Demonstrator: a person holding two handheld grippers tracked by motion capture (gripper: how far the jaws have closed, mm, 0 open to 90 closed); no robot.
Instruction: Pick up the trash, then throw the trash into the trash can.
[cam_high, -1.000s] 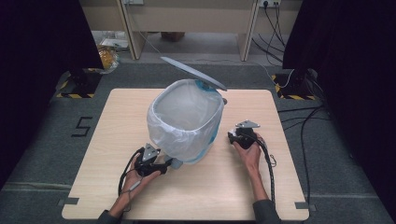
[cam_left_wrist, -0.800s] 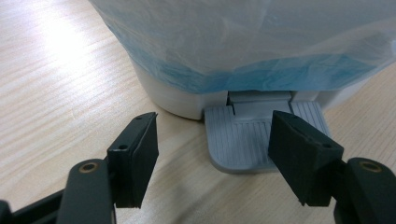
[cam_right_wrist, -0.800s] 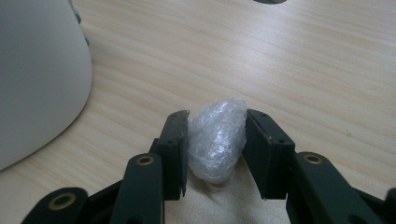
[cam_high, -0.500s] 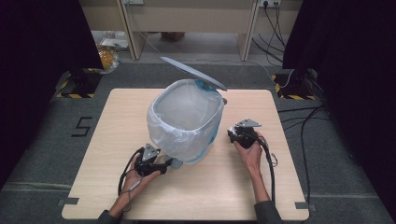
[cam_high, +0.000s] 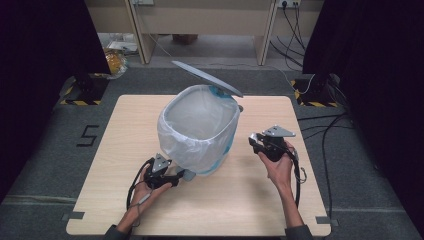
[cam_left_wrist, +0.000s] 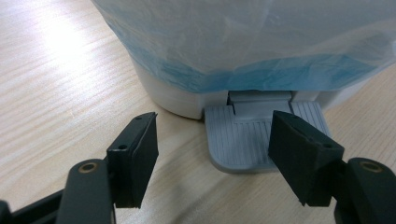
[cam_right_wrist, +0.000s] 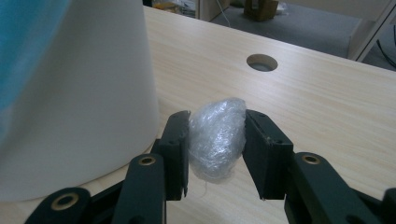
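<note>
Clear crumpled plastic wrap (cam_right_wrist: 218, 138), balled into a wad, is sitting squeezed between the two black pads of the right gripper (cam_right_wrist: 216, 154); that gripper (cam_high: 270, 145) is being held above the wooden table (cam_high: 125, 130), just to the right of the white pedal bin (cam_high: 200, 131). On the near left, the left gripper (cam_high: 162, 176) is lying low at the foot of the bin, its jaws standing apart in the left gripper view and gripping nothing, though as closed as they ever get; its right pad is resting over the grey ribbed pedal (cam_left_wrist: 243, 135), and whether it is pressing down I cannot tell. Farther back, the bin is wearing a translucent liner (cam_high: 185, 145) folded over its rim, with blue showing at the lower edge. Behind that, the grey lid (cam_high: 206, 78) is standing raised and tilted.
</note>
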